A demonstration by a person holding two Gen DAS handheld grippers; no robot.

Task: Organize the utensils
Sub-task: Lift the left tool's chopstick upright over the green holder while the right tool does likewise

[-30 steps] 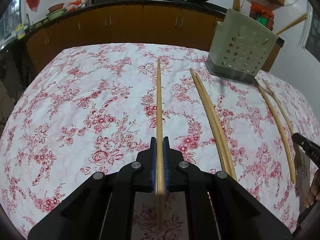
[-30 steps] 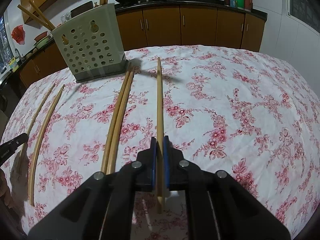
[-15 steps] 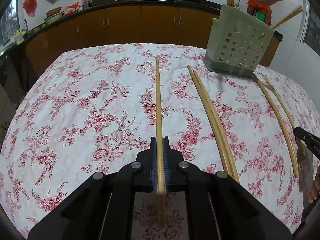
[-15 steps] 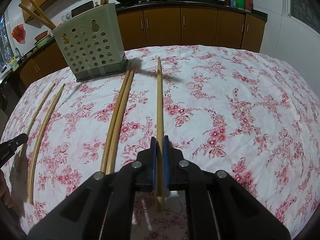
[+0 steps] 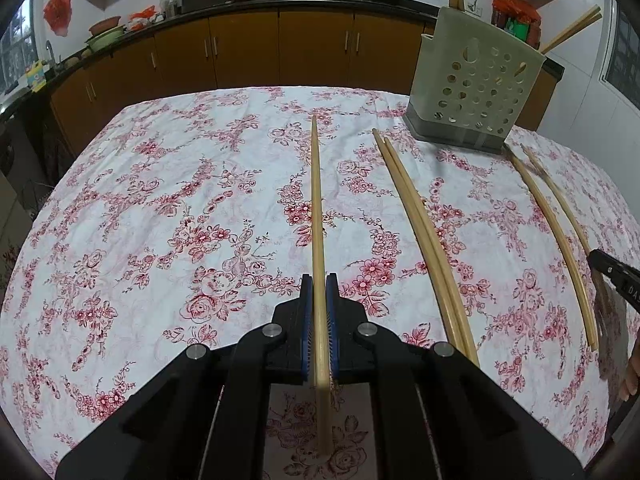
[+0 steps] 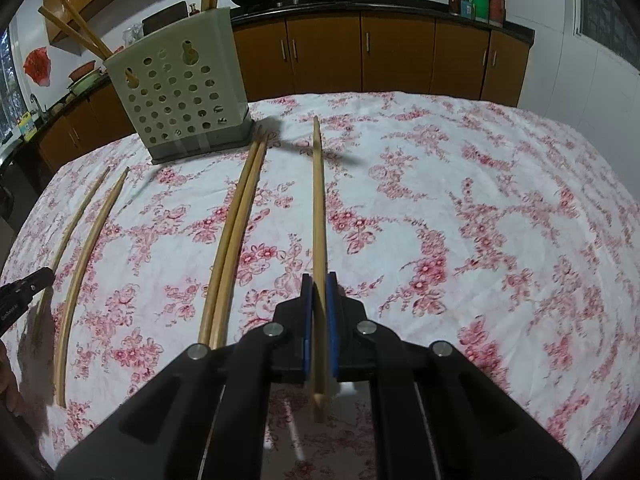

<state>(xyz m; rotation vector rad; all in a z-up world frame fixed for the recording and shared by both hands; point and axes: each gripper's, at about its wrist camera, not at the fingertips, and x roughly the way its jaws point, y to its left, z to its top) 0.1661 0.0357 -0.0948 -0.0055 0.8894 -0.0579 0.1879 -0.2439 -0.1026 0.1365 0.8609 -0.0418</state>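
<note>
My left gripper (image 5: 319,280) is shut on a long wooden chopstick (image 5: 316,208) that points forward over the floral tablecloth. My right gripper (image 6: 319,280) is shut on another wooden chopstick (image 6: 318,200), held the same way. A pale green perforated utensil holder (image 5: 476,84) stands at the far right in the left wrist view and at the far left in the right wrist view (image 6: 176,92), with chopsticks sticking out of it. A pair of chopsticks (image 5: 424,232) lies on the cloth, also in the right wrist view (image 6: 236,232). Two more (image 5: 556,232) lie apart, also seen in the right wrist view (image 6: 86,256).
The table with its red floral cloth (image 5: 180,220) fills both views. Brown kitchen cabinets (image 5: 248,48) with pans on the counter stand behind it. The other gripper's tip shows at the right edge in the left wrist view (image 5: 616,276) and at the left edge in the right wrist view (image 6: 24,288).
Both grippers have lifted and tilted slightly with their chopsticks still held; the holder looks a little nearer and higher in both views. The chopsticks on the cloth have not moved.
</note>
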